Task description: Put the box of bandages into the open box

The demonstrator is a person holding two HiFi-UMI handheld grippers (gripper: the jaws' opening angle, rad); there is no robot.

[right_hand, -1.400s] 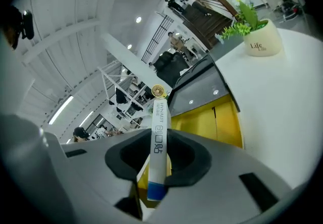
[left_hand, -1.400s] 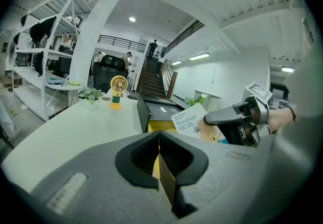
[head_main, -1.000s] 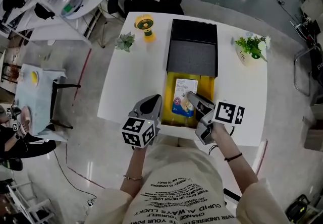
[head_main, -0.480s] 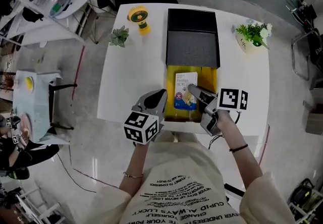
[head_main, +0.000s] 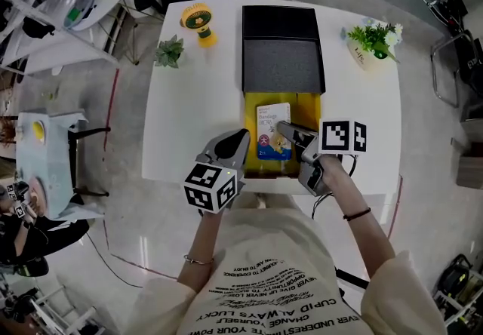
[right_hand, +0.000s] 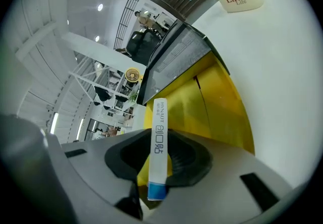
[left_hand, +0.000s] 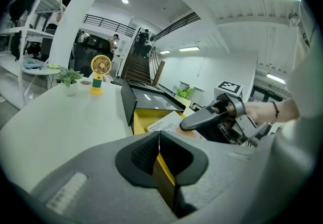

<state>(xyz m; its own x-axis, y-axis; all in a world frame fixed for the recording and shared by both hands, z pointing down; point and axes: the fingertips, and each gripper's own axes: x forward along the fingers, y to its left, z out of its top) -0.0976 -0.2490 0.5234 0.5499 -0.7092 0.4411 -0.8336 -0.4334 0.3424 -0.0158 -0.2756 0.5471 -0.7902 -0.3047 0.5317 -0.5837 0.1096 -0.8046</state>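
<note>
The open box (head_main: 309,111) has a yellow inside and a black lid (head_main: 282,47) folded back on the white table. The white-and-blue box of bandages (head_main: 272,128) hangs over the yellow inside, and my right gripper (head_main: 285,130) is shut on it. In the right gripper view the box of bandages (right_hand: 159,137) stands edge-on between the pads of the right gripper (right_hand: 160,145). My left gripper (head_main: 240,139) sits at the box's near left wall. In the left gripper view the left gripper (left_hand: 159,140) is shut with a thin yellow wall edge (left_hand: 164,182) between its pads.
A yellow fan (head_main: 198,24) and a small plant (head_main: 169,50) stand at the table's far left. A white pot with a green plant (head_main: 371,43) is at the far right. The table's front edge (head_main: 189,179) runs just under my grippers.
The head view has drifted, so the table sits higher in the picture. Both grippers and the box of bandages keep their places relative to the open box.
</note>
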